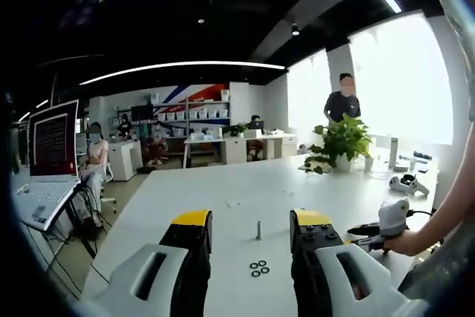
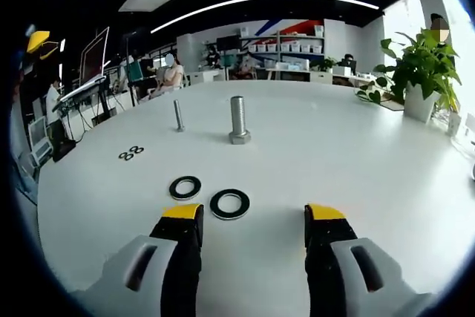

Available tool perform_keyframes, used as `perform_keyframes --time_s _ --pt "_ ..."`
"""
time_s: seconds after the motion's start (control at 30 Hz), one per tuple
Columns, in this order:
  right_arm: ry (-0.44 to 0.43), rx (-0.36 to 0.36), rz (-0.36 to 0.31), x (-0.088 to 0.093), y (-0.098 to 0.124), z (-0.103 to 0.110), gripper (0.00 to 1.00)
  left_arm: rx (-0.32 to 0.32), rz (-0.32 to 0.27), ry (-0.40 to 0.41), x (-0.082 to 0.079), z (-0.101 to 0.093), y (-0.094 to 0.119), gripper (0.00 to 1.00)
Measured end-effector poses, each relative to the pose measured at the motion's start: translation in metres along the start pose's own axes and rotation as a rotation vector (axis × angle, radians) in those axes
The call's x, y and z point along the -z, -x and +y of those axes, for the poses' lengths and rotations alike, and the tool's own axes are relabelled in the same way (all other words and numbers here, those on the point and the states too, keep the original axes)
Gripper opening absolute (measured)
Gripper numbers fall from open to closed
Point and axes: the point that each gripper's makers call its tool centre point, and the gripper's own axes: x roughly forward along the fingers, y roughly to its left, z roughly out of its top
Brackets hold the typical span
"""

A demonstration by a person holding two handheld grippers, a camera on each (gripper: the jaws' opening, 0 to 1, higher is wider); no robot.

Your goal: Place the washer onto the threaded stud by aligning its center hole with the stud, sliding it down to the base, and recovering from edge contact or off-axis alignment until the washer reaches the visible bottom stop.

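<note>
Where the white table [image 2: 356, 154] nears its front edge, two flat dark ring washers lie side by side: the right washer [image 2: 229, 203] and the left washer [image 2: 185, 187], both just ahead of the right gripper [image 2: 252, 220], whose jaws stand released and empty. Farther in, a large upright threaded stud [image 2: 238, 119] stands near a thin stud [image 2: 178, 115]. The left gripper [image 1: 251, 226] is likewise spread apart, three small washers [image 1: 259, 267] lying between its jaws. An open office with a potted plant [image 2: 421, 64] lies beyond.
</note>
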Motion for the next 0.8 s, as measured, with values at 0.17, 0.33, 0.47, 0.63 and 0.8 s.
perform_keyframes --time_s 0.17,0.33,0.47,0.63,0.8 --pt "0.014 -0.002 -0.011 -0.001 -0.001 0.003 0.54 -0.001 -0.001 -0.004 -0.002 0.001 0.000 0.40" --pt "0.038 -0.005 -0.017 -0.001 -0.003 0.005 0.51 -0.002 0.000 -0.003 -0.001 0.001 0.001 0.40" --pt "0.052 -0.011 -0.037 -0.004 -0.004 0.008 0.49 0.000 0.006 -0.002 0.002 -0.001 0.001 0.40" --pt "0.056 -0.021 -0.048 -0.004 -0.006 0.012 0.47 -0.001 0.011 -0.004 0.004 -0.001 0.003 0.40" --pt "0.060 -0.029 -0.057 -0.004 -0.006 0.015 0.44 0.000 0.011 -0.003 0.004 -0.001 0.002 0.40"
